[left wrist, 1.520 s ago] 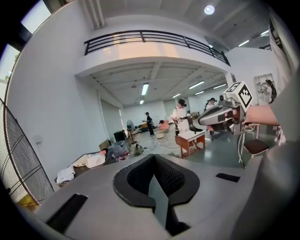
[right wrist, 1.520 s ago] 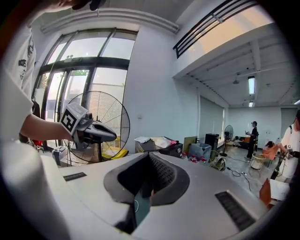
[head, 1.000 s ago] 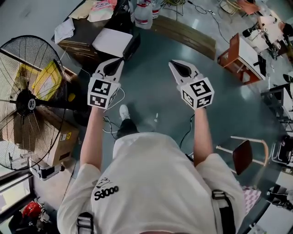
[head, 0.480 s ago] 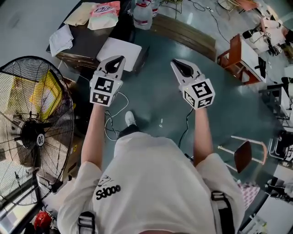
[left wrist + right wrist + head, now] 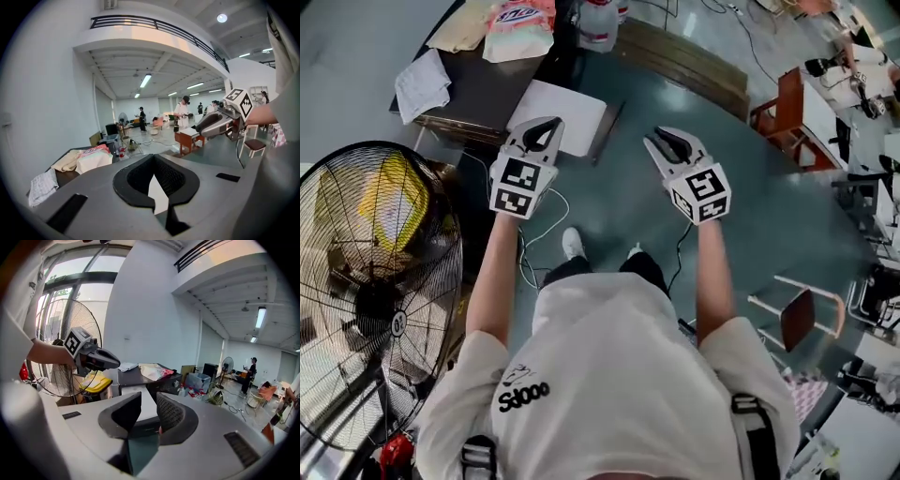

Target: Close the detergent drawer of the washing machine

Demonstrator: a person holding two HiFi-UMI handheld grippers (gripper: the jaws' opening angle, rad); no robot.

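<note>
Keeping left gripper fingers shut, empty; right gripper fingers just opening slightly, empty; open floor ahead, white panel edge beside left, fan far left

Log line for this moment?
left gripper: jaws shut, empty | right gripper: jaws just opening, nothing between | white appliance: ahead, untouched | drawer: not visible

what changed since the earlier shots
The person walked forward: the white machine is nearer, the fan farther behind. The right gripper has just been opening its jaws, nothing between them. The left gripper stays shut and empty.
</note>
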